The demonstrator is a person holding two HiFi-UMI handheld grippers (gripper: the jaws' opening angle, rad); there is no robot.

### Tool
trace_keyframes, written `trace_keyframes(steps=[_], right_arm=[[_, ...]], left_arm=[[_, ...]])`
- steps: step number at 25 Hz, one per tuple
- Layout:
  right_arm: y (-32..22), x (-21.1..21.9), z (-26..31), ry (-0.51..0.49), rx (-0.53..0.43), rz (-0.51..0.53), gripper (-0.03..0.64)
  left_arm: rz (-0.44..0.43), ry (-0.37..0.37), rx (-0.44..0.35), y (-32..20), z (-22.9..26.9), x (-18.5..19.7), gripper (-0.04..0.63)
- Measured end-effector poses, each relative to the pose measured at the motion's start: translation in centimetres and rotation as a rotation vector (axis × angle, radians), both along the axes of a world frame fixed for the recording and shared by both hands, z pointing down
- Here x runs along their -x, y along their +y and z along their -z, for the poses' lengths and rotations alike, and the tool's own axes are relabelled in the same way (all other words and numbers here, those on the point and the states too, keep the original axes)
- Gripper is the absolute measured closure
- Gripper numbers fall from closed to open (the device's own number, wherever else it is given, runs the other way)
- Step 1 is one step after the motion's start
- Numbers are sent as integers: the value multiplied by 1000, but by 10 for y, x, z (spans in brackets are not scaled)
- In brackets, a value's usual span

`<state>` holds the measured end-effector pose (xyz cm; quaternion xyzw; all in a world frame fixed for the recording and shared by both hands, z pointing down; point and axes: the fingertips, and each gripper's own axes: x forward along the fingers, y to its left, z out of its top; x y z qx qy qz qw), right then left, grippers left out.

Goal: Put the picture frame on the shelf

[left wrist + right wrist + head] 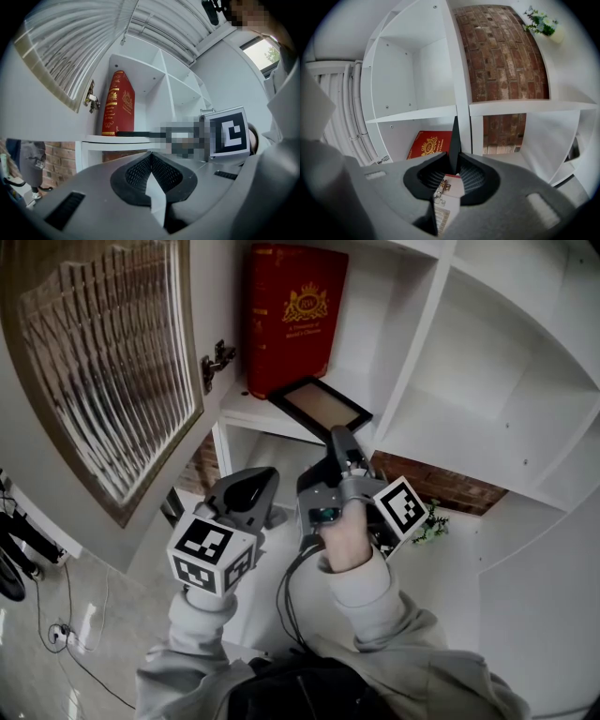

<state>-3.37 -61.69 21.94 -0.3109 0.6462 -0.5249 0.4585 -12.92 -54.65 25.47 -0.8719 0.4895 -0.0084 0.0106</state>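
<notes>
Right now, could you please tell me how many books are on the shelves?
1. The red book stands in the compartment beside the open door, behind the picture frame. Unseen compartments may hold more.

No wording can be read for certain. The red hardback book (291,315) on the white shelf (251,414) carries a gold crest with two lines of gold lettering beneath, too small to make out. A pale paper label (440,219) on the black picture frame (453,140) bears fine print, likewise illegible.
</notes>
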Motion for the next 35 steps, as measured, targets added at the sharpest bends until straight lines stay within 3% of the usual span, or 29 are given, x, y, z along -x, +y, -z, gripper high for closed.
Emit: trace_keyframes(steps=[20,28,35], right_arm=[[-4,1,1,-30,-20,-15,536],[0,-3,6,-56,-42,0,407],[14,-5,3,-41,-46,14,397]], left_arm=[[3,-7,-2,4,-6,6,591],[-3,-8,-12,10,-3,2,591],[6,-5,-21,24,0,0,591]])
